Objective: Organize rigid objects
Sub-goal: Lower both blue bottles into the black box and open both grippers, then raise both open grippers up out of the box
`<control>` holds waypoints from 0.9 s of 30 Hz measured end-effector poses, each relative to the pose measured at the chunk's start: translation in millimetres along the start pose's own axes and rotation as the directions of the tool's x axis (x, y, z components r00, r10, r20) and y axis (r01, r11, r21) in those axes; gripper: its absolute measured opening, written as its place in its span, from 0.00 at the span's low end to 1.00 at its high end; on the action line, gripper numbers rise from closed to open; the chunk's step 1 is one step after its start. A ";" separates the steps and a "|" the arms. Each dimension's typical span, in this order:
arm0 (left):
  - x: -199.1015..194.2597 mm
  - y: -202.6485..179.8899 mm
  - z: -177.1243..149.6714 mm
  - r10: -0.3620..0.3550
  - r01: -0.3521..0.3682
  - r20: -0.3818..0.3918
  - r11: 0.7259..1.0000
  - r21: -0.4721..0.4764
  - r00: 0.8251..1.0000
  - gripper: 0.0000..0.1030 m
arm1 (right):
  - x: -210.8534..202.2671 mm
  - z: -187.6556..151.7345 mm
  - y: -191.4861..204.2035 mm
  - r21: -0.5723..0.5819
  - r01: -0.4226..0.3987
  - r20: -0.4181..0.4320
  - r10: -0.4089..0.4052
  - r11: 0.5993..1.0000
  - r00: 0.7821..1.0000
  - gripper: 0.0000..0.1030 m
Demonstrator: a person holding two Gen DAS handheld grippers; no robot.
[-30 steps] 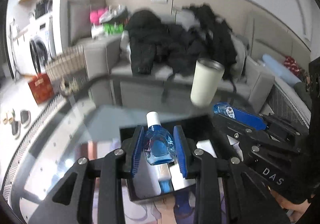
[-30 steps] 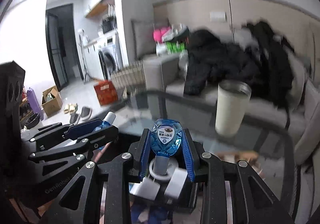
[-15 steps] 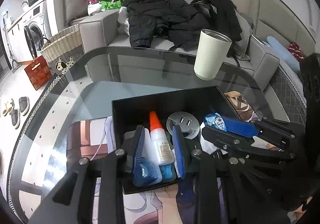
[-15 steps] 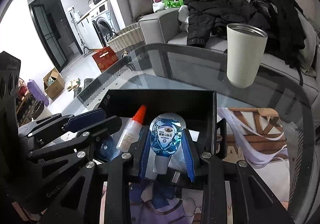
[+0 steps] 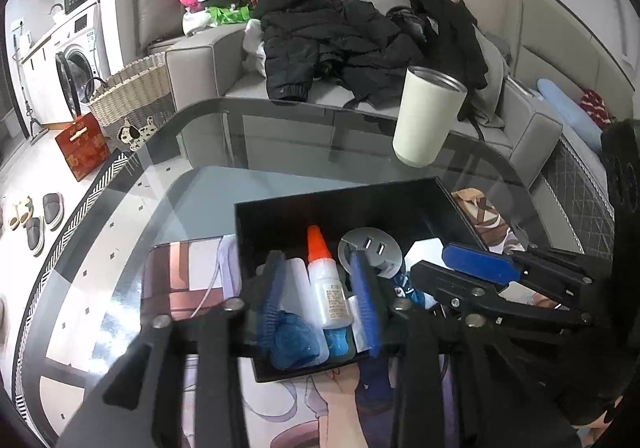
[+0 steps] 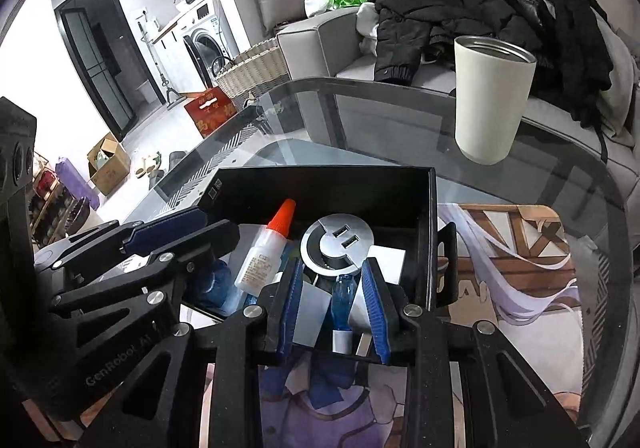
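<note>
- Right, both grippers down over the black box on the glass table, side by side and close together.
- Left gripper parted to a modest gap, jaws just been opening, pads pressing on nothing.
- Blue bottle lying low in the near corner of the box, right against the left gripper's left pad, well clear of the other pad.
- Between those same pads, an upright glue bottle with an orange cap, just beside the blue bottle; touching it or not, cannot tell.
- Right gripper narrow, with a second blue bottle between the pads, edge-on, white cap toward the camera.
- Clear space on both sides of that bottle, so no grip showing there.
- Beyond the right gripper's tips, a round silver socket flat in the box, with a white block just to its right.
- Crowded in there: glue bottle, socket and white pieces all packed near both sets of fingers, box walls close on the near and right sides.
- Under the box, a printed picture mat spreading out to both sides.
- Further back on the glass, a cream cup standing upright, well apart from the box.
- Behind the table, a grey sofa heaped with black coats, and a wicker basket on the floor beside it.
</note>
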State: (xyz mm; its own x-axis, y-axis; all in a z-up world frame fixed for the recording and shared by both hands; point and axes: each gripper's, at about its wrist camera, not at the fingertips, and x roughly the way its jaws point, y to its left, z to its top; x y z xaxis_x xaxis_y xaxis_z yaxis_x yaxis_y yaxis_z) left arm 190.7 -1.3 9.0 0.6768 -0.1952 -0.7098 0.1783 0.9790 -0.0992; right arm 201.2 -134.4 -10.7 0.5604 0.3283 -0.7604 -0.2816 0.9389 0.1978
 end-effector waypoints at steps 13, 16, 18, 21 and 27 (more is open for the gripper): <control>-73.6 2.1 -15.1 0.099 -0.097 0.294 0.995 -0.023 0.951 0.74 | -70.1 -17.1 19.8 -0.062 0.021 0.246 -0.006 0.998 0.969 0.48; -96.7 1.2 -21.4 0.111 -0.111 0.391 0.994 -0.022 0.914 0.81 | -89.3 -22.7 22.5 -0.068 0.030 0.308 -0.008 0.997 0.951 0.52; -108.0 -1.5 -25.1 0.122 -0.133 0.436 0.991 -0.006 0.892 0.83 | -102.3 -25.9 27.0 -0.085 0.045 0.351 -0.013 0.995 0.936 0.53; -119.5 -2.0 -29.5 0.127 -0.139 0.466 0.990 -0.009 0.876 0.83 | -119.6 -32.3 33.6 -0.105 0.070 0.414 -0.020 0.992 0.910 0.56; -128.1 -0.7 -42.6 0.121 -0.114 0.446 0.993 -0.042 0.887 0.84 | -145.8 -51.1 29.3 -0.054 0.089 0.508 -0.050 0.995 0.860 0.83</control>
State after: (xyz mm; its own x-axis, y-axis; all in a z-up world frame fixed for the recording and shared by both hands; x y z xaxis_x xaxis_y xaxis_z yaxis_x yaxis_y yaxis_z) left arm 73.4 25.5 70.3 0.9402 -0.0814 -0.3307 0.0698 0.9965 -0.0467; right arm 71.4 -160.0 74.3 0.8913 0.2884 -0.3498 -0.2723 0.9575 0.0955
